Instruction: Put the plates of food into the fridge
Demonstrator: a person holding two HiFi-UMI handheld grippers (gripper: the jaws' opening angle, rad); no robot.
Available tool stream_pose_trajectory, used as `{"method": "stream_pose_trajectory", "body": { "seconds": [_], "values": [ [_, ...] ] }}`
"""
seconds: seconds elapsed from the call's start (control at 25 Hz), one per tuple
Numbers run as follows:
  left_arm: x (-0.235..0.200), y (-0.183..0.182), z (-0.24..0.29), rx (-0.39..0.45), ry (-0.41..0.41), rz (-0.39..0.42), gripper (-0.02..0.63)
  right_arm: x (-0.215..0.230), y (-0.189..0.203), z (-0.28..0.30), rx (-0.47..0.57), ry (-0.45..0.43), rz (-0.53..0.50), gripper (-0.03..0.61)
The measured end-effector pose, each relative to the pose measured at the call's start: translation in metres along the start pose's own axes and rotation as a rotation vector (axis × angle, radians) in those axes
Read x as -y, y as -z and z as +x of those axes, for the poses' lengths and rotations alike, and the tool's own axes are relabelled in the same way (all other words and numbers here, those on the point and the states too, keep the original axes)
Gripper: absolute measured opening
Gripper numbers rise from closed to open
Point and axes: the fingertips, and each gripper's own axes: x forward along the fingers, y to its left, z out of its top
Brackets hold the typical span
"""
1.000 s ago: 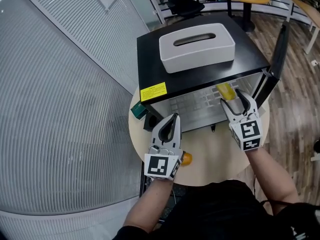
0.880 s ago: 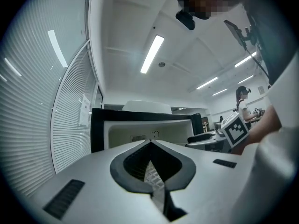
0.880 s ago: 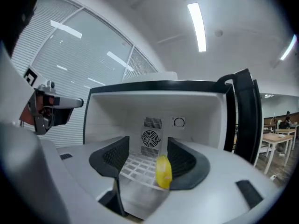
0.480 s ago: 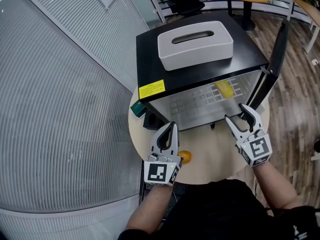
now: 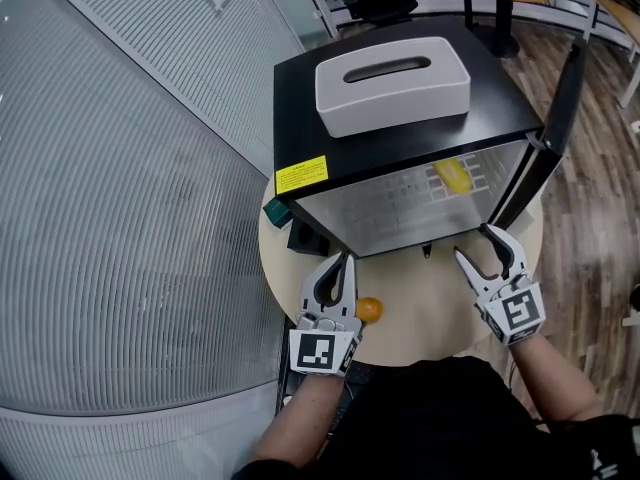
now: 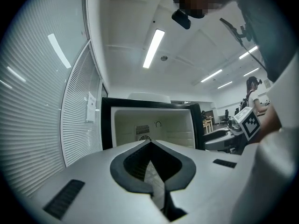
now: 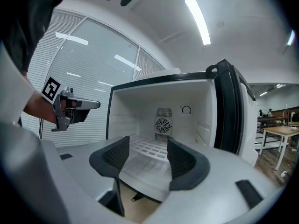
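**Both tongs empty in front of the open fridge**

The fridge [image 5: 300, 118] stands ahead of both tongs on the round desk [image 5: 420, 308]. Its door [image 5: 560, 108] is swung wide, off to the right of the right tongs [image 5: 475, 243], probably to leave the whole mouth free for loading. The left tongs [image 5: 343, 263] are closed with nothing between them. The right tongs stand open and empty, and both point about level at the opening.

No plate can be made out as such. A yellow item [image 5: 452, 176] lies on the white wire shelf [image 5: 400, 203] ahead of the right tongs, too small to tell whether it sits on a plate. An orange ball [image 5: 369, 310] rests on the desk just right of the left tongs, and looks like the nearest thing yet to go in.

Room to move is fair. Bare desk lies between the two tongs, and the rest of the shelf looks bare. The edges to mind are the fridge's black front frame, the door's edge beyond the right tongs, and the desk's rim just behind both. A white box [image 5: 392, 83] sits on top of the fridge, clear of the opening.
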Motion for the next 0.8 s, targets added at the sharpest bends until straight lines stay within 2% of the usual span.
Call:
{"method": "stream_pose_trajectory", "body": {
  "seconds": [0.2,0.52,0.8],
  "values": [
    [-0.001,-0.001,-0.004,0.014,-0.030,0.002,0.005,-0.001,0.010,0.005,-0.003,-0.041,0.018,0.265],
    [-0.014,0.010,-0.028,-0.026,-0.149,0.027,0.005,-0.017,0.029,0.025,-0.015,-0.160,0.028,0.265],
    [-0.040,0.015,-0.070,-0.063,-0.237,0.034,0.005,-0.074,0.028,0.050,-0.019,-0.305,0.026,0.265]
  ]
}}
